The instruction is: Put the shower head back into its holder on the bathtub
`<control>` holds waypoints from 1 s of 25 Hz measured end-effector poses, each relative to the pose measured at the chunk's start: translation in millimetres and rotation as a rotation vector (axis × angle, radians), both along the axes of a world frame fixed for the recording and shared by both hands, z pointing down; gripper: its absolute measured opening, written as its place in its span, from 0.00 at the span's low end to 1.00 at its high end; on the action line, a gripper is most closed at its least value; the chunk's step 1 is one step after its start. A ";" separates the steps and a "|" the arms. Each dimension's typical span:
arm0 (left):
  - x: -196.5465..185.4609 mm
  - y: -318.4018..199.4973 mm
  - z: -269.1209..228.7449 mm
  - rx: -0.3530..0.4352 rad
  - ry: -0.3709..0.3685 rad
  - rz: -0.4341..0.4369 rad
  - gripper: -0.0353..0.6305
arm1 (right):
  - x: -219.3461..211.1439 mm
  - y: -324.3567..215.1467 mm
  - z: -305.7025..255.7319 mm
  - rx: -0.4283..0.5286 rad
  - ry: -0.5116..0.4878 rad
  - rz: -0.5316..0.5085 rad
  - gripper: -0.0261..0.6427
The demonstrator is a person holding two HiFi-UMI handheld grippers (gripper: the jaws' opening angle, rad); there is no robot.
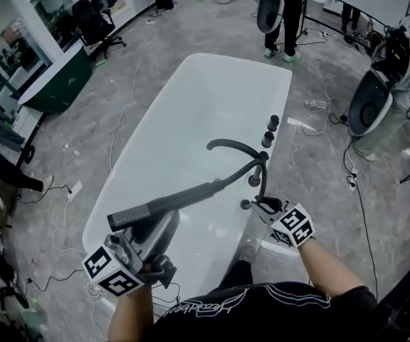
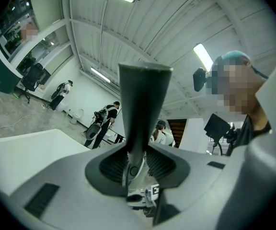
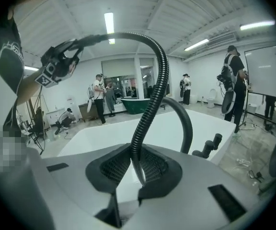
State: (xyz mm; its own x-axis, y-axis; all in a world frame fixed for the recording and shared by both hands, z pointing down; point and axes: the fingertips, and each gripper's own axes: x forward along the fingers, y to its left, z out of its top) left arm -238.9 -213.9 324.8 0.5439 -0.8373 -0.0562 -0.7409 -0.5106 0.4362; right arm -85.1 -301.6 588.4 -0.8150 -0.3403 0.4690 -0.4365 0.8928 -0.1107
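The left gripper (image 1: 152,228) is clamping its jaws on the shower head (image 1: 169,204). The head is hanging over the bathtub (image 1: 212,91), its long axis pointing up and right toward the rim fittings (image 1: 253,181). The right gripper (image 1: 267,206), nearer those fittings, is pinching the hose (image 1: 263,184). The holder is probably lying to the head's right.

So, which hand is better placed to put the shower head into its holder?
Left, I think: the left gripper is shut on the shower head itself. The right gripper only pinches the hose.
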 end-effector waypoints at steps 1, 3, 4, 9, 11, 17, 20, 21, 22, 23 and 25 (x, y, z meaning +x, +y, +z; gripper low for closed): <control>0.6 0.0 1.8 -0.002 -0.005 -0.002 0.24 | -1.2 0.3 9.3 -0.010 0.015 0.004 0.14; 1.7 0.2 5.6 -0.011 -0.011 -0.004 0.24 | -3.1 0.9 25.5 -0.026 0.042 0.014 0.14; 2.7 0.5 8.0 -0.015 -0.016 -0.004 0.24 | -3.7 1.3 32.9 -0.033 0.053 0.019 0.14; 9.6 -1.1 18.6 -0.010 -0.058 -0.009 0.24 | -5.7 1.0 68.2 -0.045 0.121 0.016 0.14; 10.9 -2.3 19.7 -0.006 -0.062 -0.014 0.24 | -8.3 0.9 77.4 -0.052 0.134 0.015 0.14; 20.9 0.3 16.5 0.024 -0.102 0.009 0.24 | -11.5 5.5 100.0 -0.082 0.153 0.012 0.14; 25.9 2.6 15.1 0.030 -0.123 0.025 0.24 | -13.2 9.0 108.0 -0.093 0.169 -0.001 0.14; 27.5 2.5 15.7 0.029 -0.135 0.030 0.24 | -13.0 9.1 110.7 -0.095 0.176 -0.001 0.14; 29.4 1.7 16.2 0.028 -0.147 0.033 0.24 | -12.3 8.9 113.6 -0.096 0.184 0.002 0.14; 31.7 0.0 16.1 0.028 -0.153 0.036 0.24 | -11.3 8.9 116.8 -0.097 0.193 0.007 0.15; 36.6 -4.0 18.2 0.020 -0.140 0.046 0.24 | -7.4 11.1 122.9 -0.107 0.206 0.016 0.17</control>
